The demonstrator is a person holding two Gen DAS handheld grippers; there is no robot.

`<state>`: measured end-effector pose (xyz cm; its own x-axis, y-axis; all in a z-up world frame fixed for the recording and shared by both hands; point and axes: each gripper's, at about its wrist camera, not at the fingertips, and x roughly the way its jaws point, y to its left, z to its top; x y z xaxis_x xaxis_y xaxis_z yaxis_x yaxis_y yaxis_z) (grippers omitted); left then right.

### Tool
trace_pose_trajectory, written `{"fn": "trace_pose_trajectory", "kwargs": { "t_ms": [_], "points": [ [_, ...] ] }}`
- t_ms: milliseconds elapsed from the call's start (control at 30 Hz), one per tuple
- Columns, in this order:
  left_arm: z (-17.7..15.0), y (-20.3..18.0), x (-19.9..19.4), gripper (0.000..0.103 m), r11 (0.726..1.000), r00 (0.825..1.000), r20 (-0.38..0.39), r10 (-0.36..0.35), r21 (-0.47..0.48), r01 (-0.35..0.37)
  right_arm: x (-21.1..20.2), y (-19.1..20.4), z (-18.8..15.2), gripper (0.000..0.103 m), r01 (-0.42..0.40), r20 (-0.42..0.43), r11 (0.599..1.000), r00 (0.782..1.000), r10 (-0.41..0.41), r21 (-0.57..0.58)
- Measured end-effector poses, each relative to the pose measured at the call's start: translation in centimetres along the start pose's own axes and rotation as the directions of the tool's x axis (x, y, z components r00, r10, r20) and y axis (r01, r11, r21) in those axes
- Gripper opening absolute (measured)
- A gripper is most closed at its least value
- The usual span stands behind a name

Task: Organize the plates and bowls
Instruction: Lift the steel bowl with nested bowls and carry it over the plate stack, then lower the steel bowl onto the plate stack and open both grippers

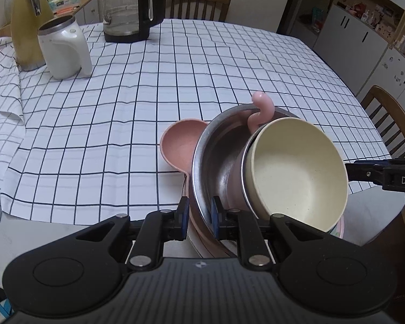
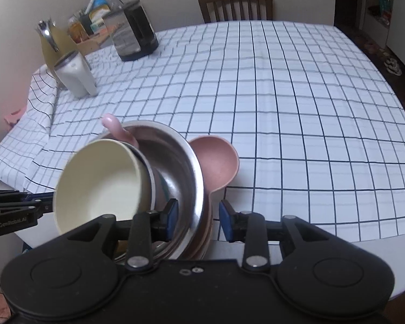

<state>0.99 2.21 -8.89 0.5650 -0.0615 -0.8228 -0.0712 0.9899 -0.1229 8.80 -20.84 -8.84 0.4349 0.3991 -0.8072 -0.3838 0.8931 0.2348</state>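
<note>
Two grippers work at the near edge of the table (image 2: 310, 108), both at one tilted stack of dishes. Seen from its own camera, the left gripper (image 1: 199, 212) has its blue pads drawn close together astride the rim of the steel bowl (image 1: 216, 145), one pad outside, one inside; whether they actually press the metal I cannot tell. The right gripper (image 2: 198, 216) stands partly open with the same steel rim and the edges of the pink plates (image 2: 206, 226) under it in the gap, and its right pad is clear of them.

Inside the steel bowl sits a tilted cream bowl (image 1: 297, 167), leaning toward the near side, nested in another bowl of which only a thin rim shows. A pink curled handle (image 1: 262, 108) rises over the far rim between them. Behind the stack, a round pink ear-shaped lobe (image 1: 181, 145) of a dish lies flat on the checked tablecloth (image 1: 121, 108).

Well apart, at the far left of the table, stand a white jug (image 1: 64, 51), a tall yellow thermos (image 1: 27, 27) and a glass kettle (image 1: 129, 13) with a black handle. Wooden chairs (image 1: 197, 2) ring the table.
</note>
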Motion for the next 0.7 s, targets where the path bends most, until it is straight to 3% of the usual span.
{"fn": "trace_pose_trajectory", "kwargs": {
  "t_ms": [100,133,200,267,300,467,700],
  "points": [
    [-0.2,-0.1,-1.0,0.018,1.000,1.000,0.021,0.006,0.004,-0.006,-1.3,0.7,-0.5,0.039,-0.005,0.039,1.000,0.999,0.005,-0.022],
    [-0.3,-0.2,-1.3,0.024,1.000,1.000,0.029,0.004,0.002,-0.004,-1.7,1.0,-0.7,0.041,-0.008,0.051,1.000,0.999,0.009,-0.028],
    [-0.6,-0.5,-2.2,0.038,1.000,0.998,0.056,0.009,-0.001,-0.009,-2.5,1.4,-0.9,0.043,-0.014,0.070,0.999,0.997,0.017,-0.045],
    [-1.0,-0.9,-3.1,0.067,1.000,0.995,0.095,0.023,-0.003,-0.023,-3.4,2.0,-1.2,0.048,-0.016,0.094,0.997,0.995,0.023,-0.070],
    [-1.2,-1.1,-3.6,0.070,1.000,0.993,0.115,0.031,-0.005,-0.031,-3.7,2.2,-1.3,0.050,-0.019,0.105,0.997,0.994,0.028,-0.079],
    [-1.8,-2.5,-5.3,0.071,0.998,0.988,0.148,0.054,-0.025,-0.051,-5.7,2.6,-1.8,0.065,-0.036,0.155,0.991,0.986,0.055,-0.125],
    [-3.4,-5.5,-8.2,0.071,0.998,0.979,0.194,0.063,-0.029,-0.058,-8.6,2.7,-3.2,0.077,-0.068,0.205,0.981,0.973,0.105,-0.180]
  ]
}}
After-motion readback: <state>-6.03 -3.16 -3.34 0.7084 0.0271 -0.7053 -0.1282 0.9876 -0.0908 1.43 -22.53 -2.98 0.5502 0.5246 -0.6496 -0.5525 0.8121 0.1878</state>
